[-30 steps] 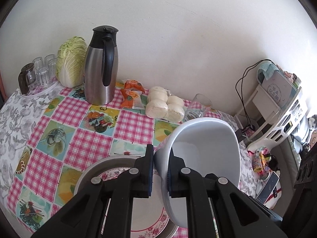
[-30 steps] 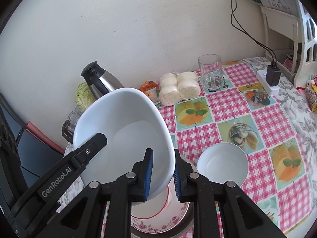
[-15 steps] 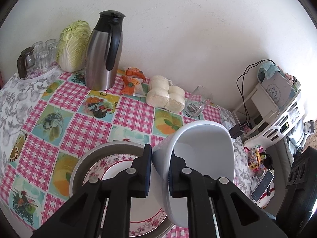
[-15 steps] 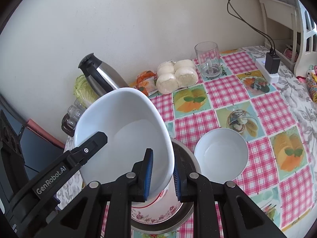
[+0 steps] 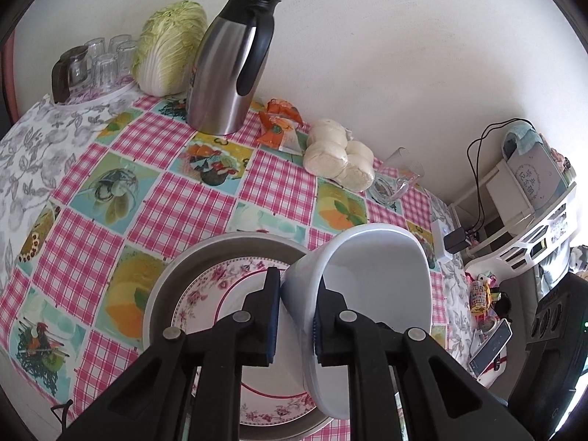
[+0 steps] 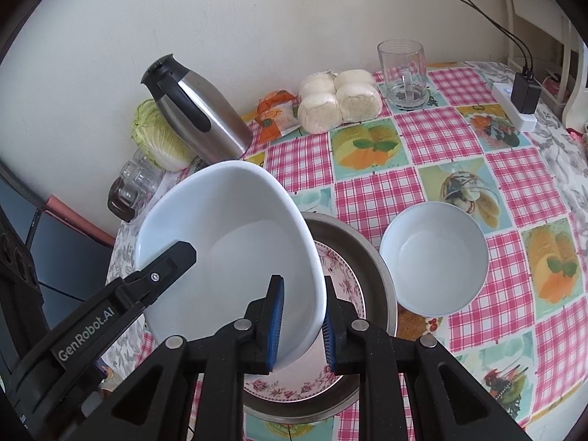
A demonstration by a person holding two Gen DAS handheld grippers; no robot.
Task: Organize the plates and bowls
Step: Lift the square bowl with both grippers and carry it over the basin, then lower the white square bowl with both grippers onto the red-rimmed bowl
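The left gripper [image 5: 296, 316] points steeply down, its jaws nearly together, pinching the wall of the large white bowl [image 6: 235, 235] on one side. The right gripper [image 6: 302, 319] also angles down, jaws narrowly set, clamping the opposite wall of that bowl, one finger inside and one outside.

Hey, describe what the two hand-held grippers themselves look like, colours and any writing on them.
Both are matte black plastic with angular two-piece fingers joined by round silver pivot pins. The right hand-held gripper has bright blue ribbed pads on its fingertips; the left hand-held gripper has darker blue pads. White lettering reading GenRobot.AI runs along the side of the left one, seen in the right wrist view. No sleeves or cables show.
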